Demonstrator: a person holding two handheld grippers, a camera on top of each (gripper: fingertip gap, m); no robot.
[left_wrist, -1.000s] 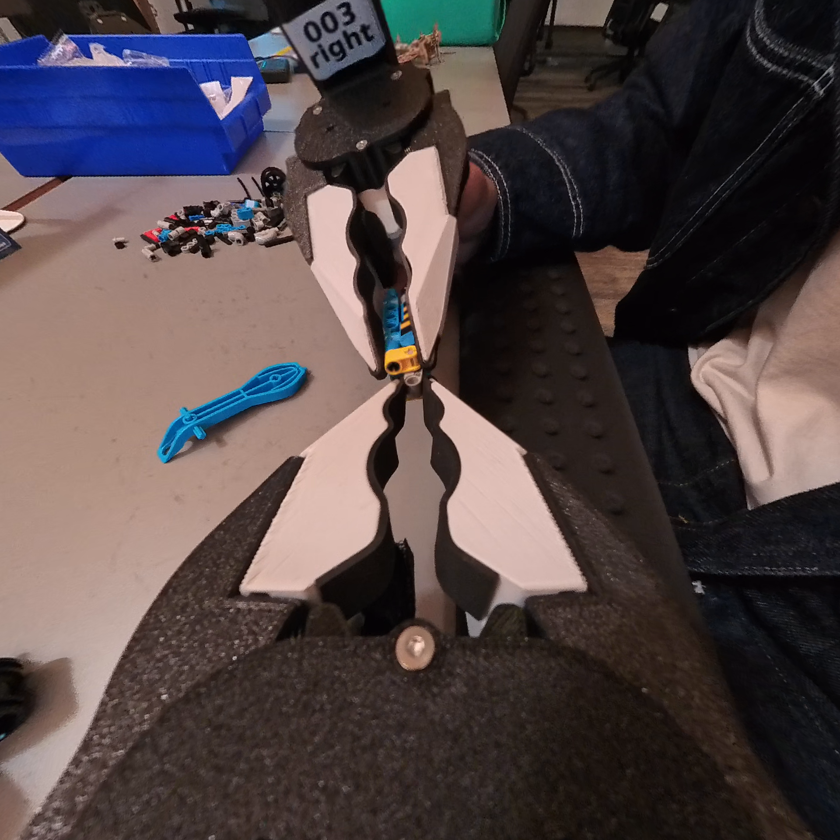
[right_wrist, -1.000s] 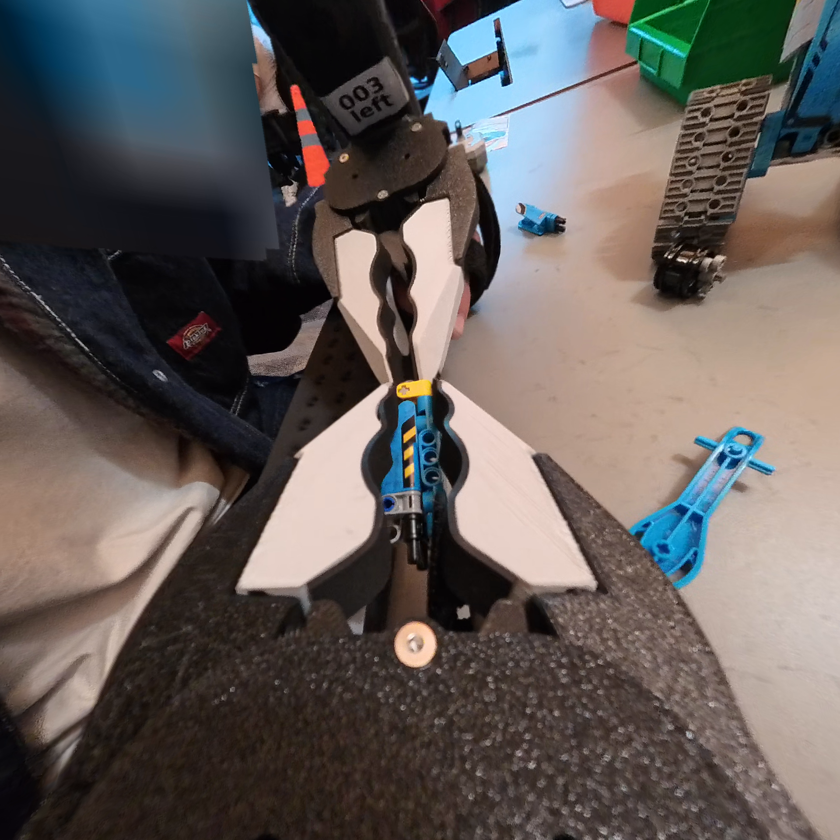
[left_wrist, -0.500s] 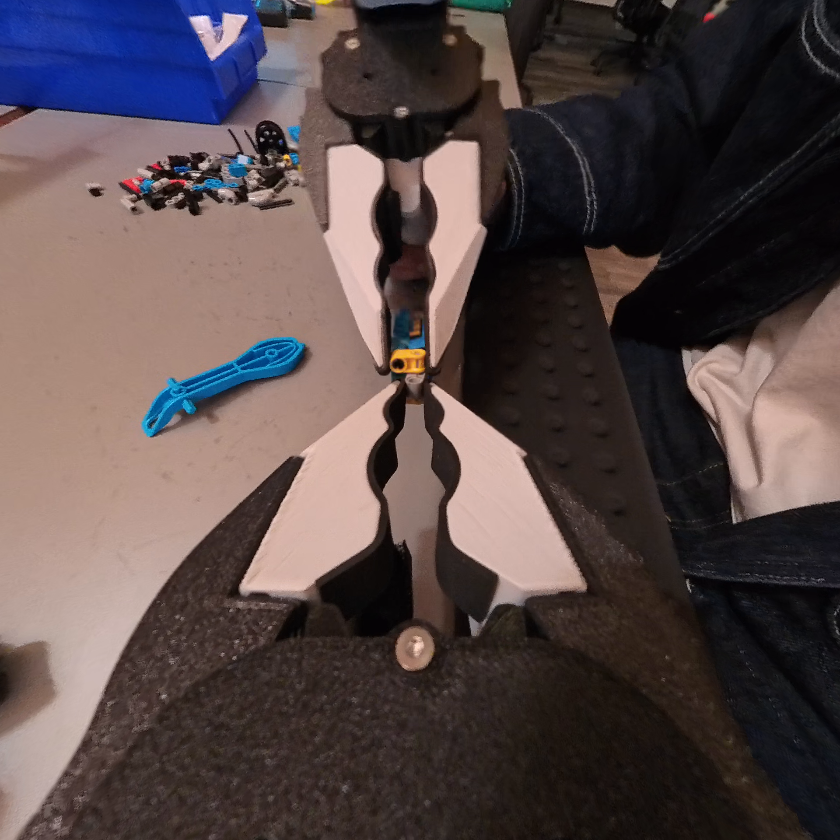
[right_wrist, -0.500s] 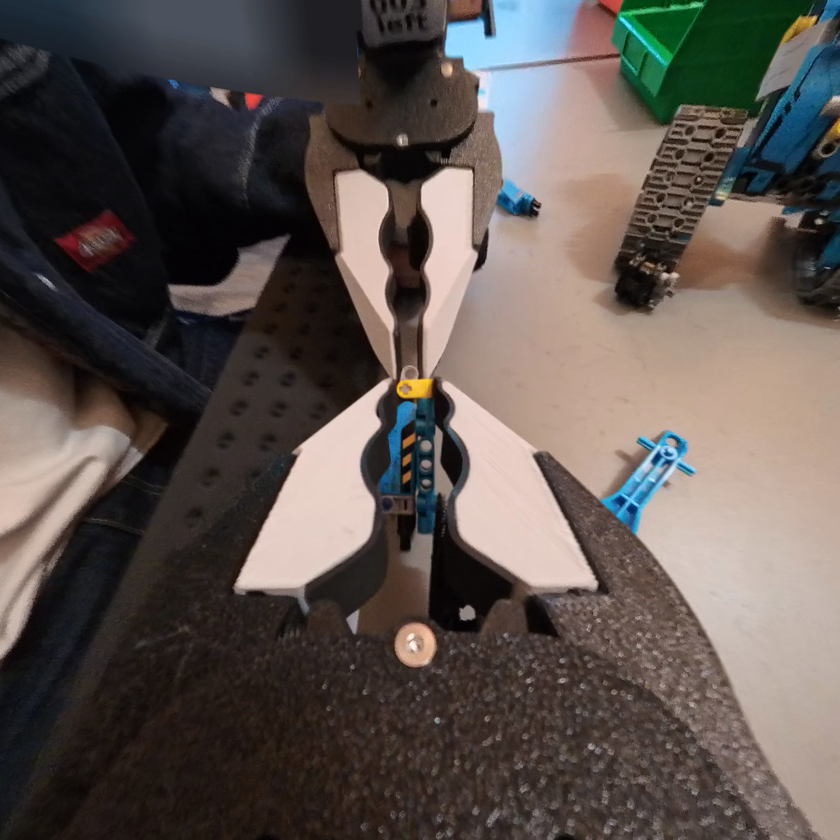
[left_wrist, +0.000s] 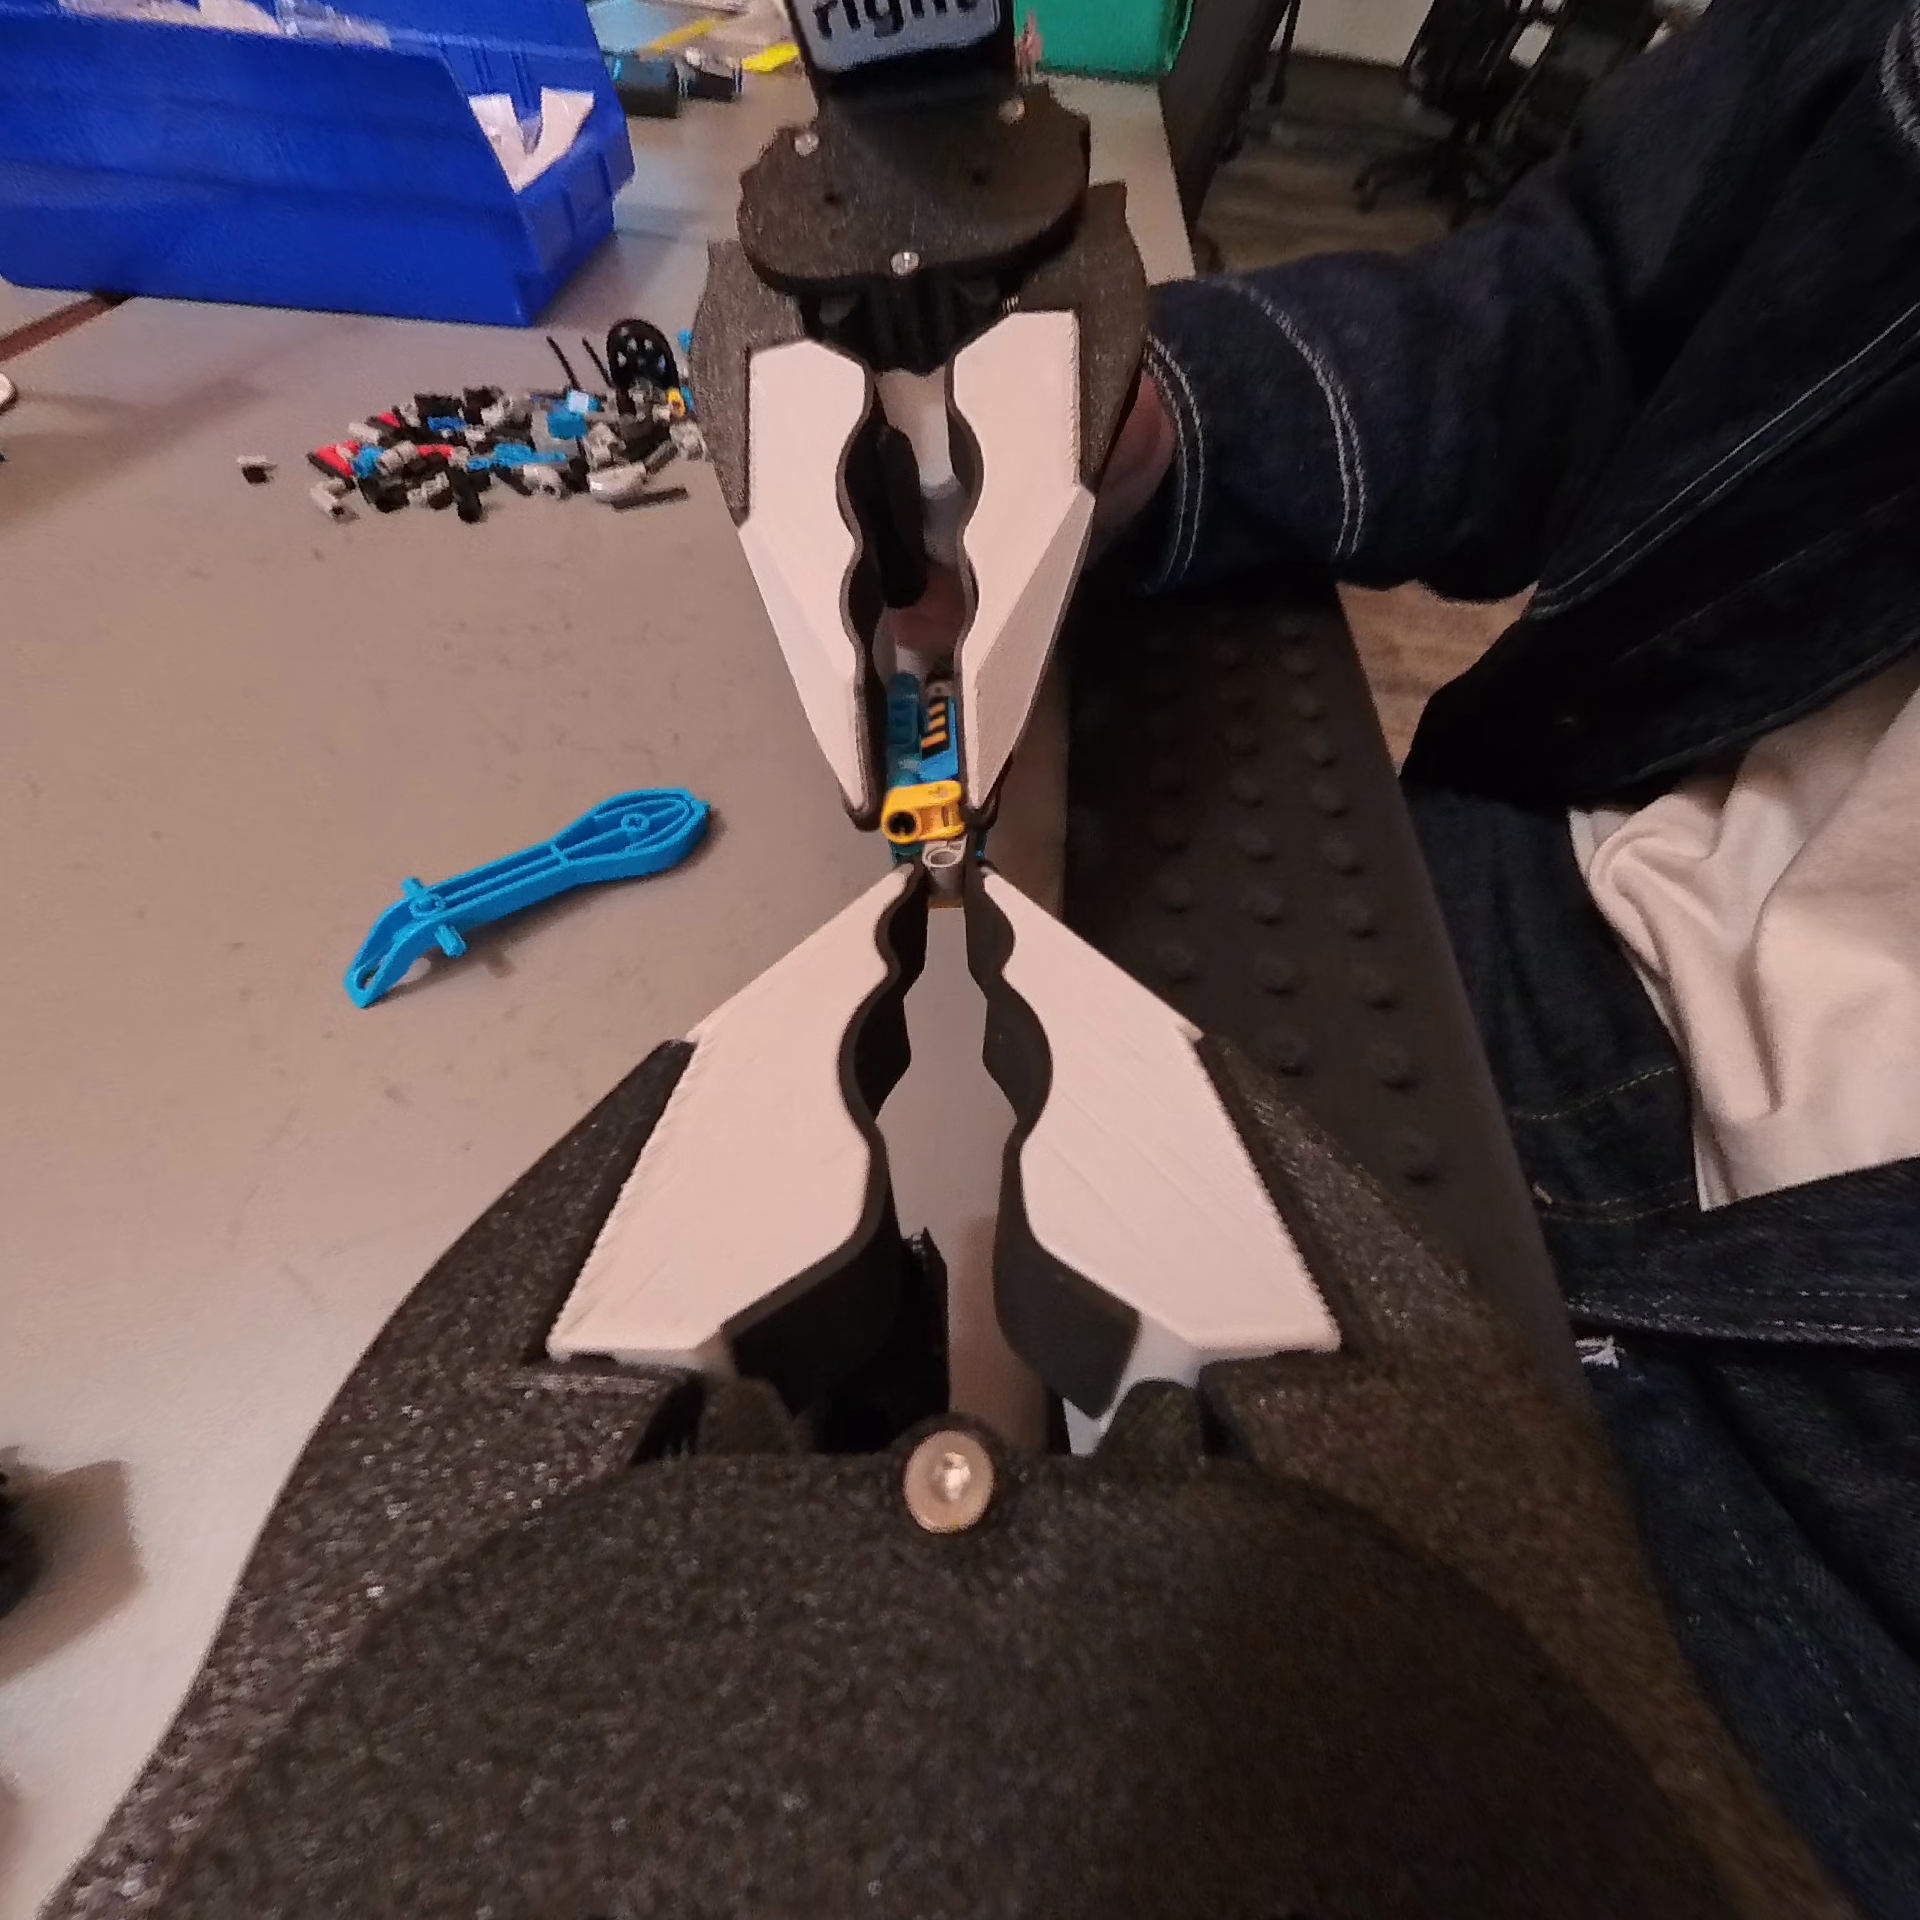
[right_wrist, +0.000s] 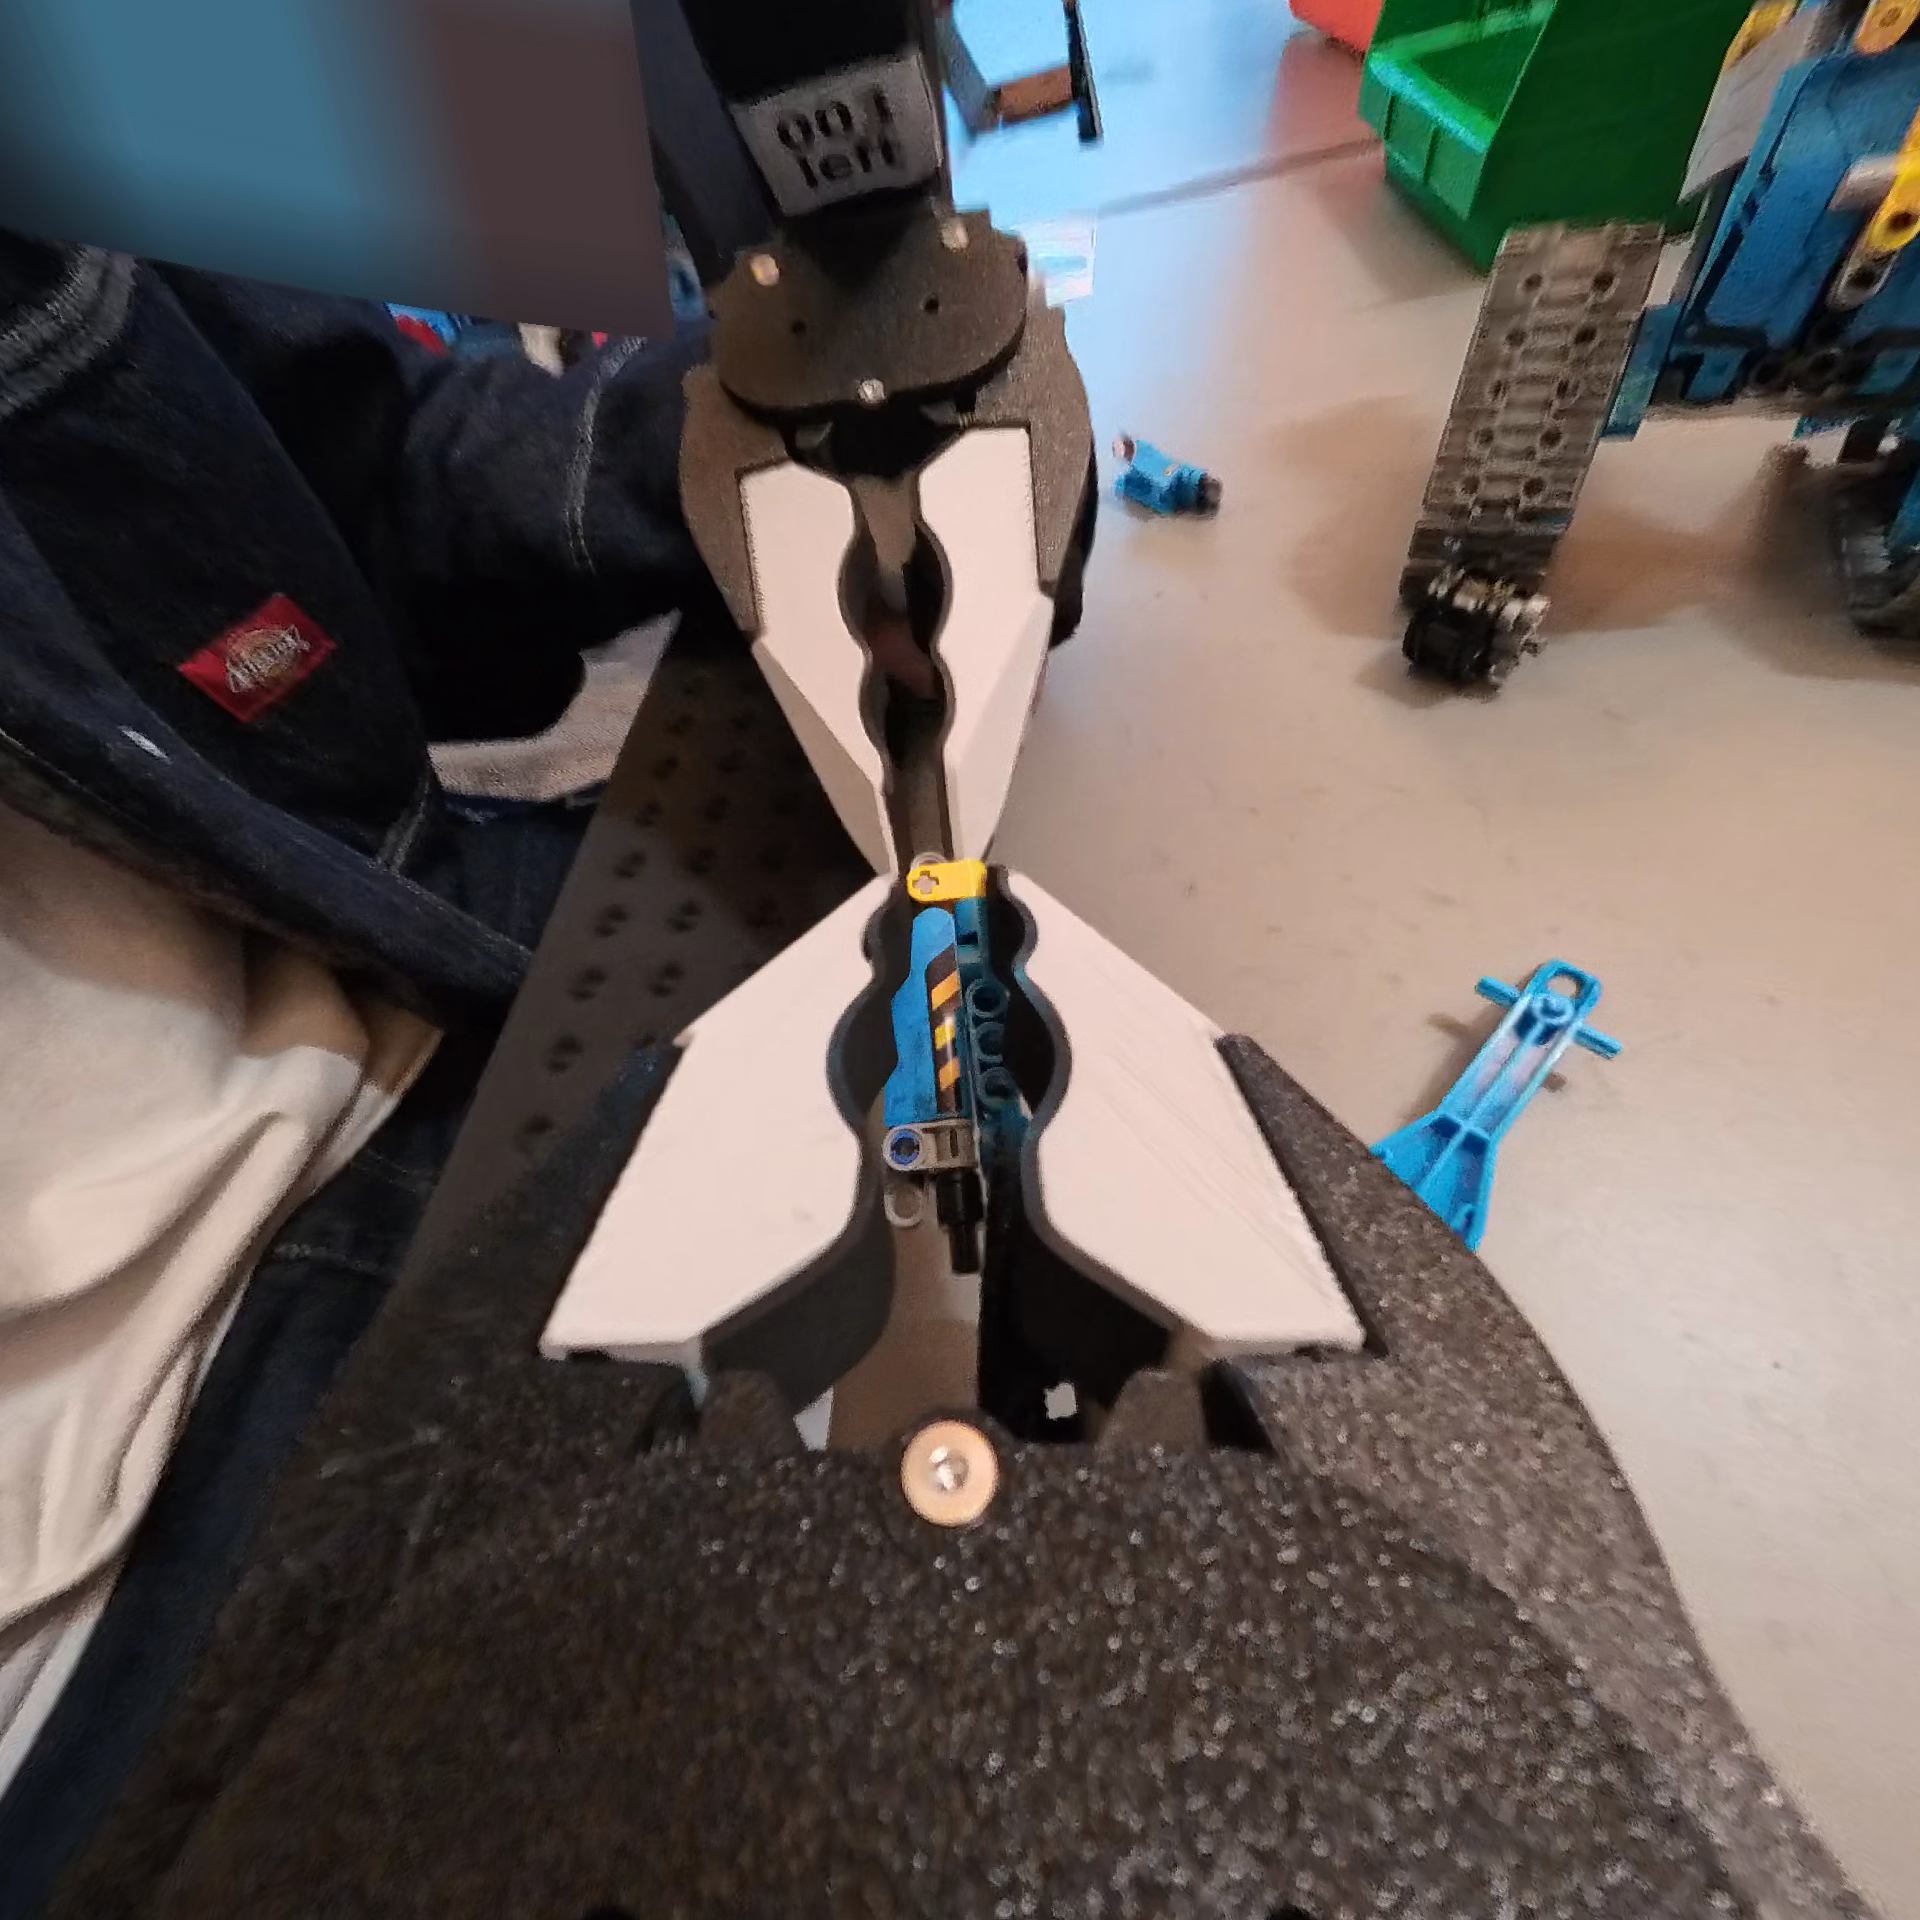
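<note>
1. Right claw (right_wrist: 940, 894): you are clamping the blue brick assembly (right_wrist: 940, 1029), long axis along your fingers, yellow end forward.
2. Left claw (left_wrist: 940, 868): you are pinching a small grey piece (left_wrist: 943, 858) against that yellow end, tip to tip, above the table (left_wrist: 312, 727) edge.

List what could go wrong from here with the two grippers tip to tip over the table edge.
1. The right gripper pinches the blue brick assembly between narrow fingers; a sideways push from the left gripper at the yellow connector might twist it loose.
2. The grey piece in the left gripper's tips looks barely gripped and may drop off the table edge.
</note>
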